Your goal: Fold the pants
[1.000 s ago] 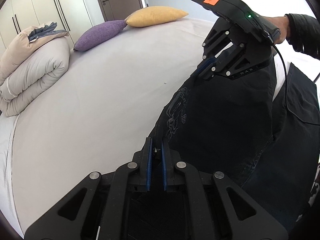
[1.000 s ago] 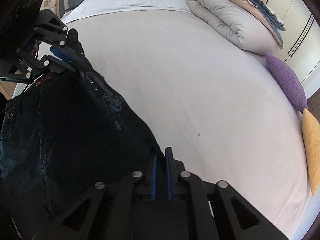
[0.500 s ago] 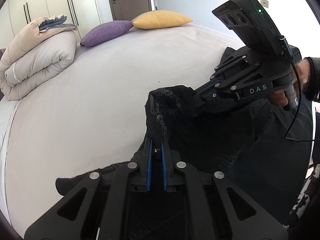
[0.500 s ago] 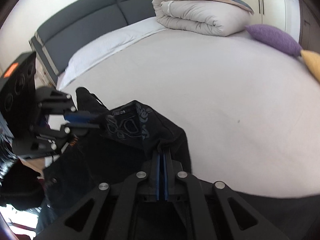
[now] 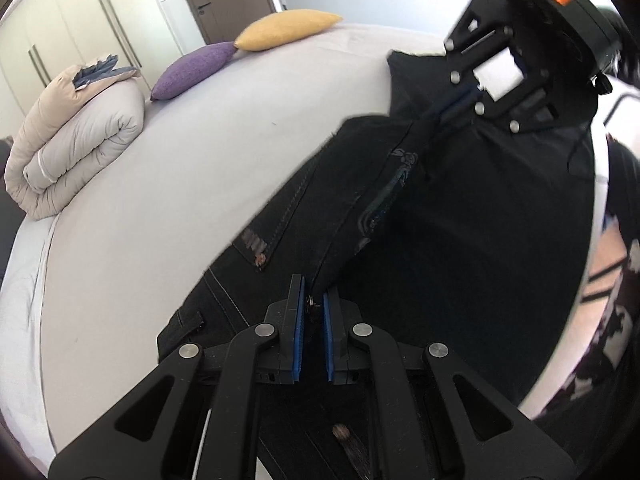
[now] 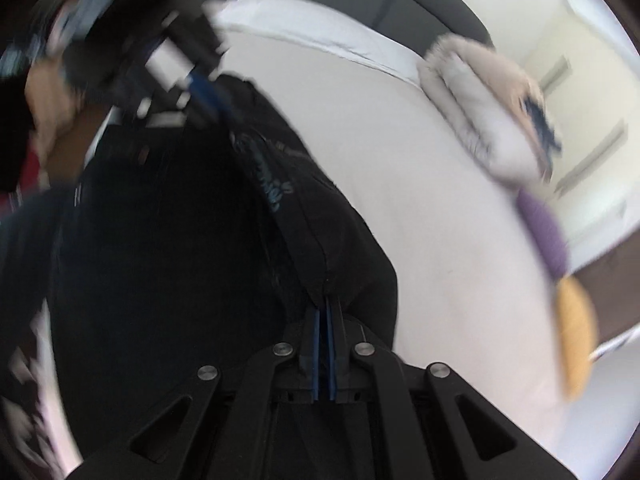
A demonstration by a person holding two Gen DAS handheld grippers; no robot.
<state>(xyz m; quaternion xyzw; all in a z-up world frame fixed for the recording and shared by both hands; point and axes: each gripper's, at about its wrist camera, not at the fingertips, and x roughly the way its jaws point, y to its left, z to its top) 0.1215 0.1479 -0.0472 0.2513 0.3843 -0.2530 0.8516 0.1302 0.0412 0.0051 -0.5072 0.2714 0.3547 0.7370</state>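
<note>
Black pants [image 5: 472,216] with faint embroidery hang stretched between my two grippers above the white bed [image 5: 168,184]. My left gripper [image 5: 312,308] is shut on the pants' edge at the bottom of the left wrist view; a rivet and seam show beside it. My right gripper [image 5: 456,100] is shut on the other end, at the upper right of that view. In the blurred right wrist view the right gripper [image 6: 324,312] pinches the pants [image 6: 168,248], and the left gripper [image 6: 208,92] holds them at the upper left.
A rolled beige duvet [image 5: 76,136], a purple pillow [image 5: 196,68] and a yellow pillow [image 5: 288,28] lie on the far side of the bed. Wardrobe doors [image 5: 72,32] stand behind. The dark headboard [image 6: 420,4] shows in the right wrist view.
The two grippers have moved apart, pulling the bunched edge of the pants taut between them. The right wrist view has swung and is now motion-blurred.
</note>
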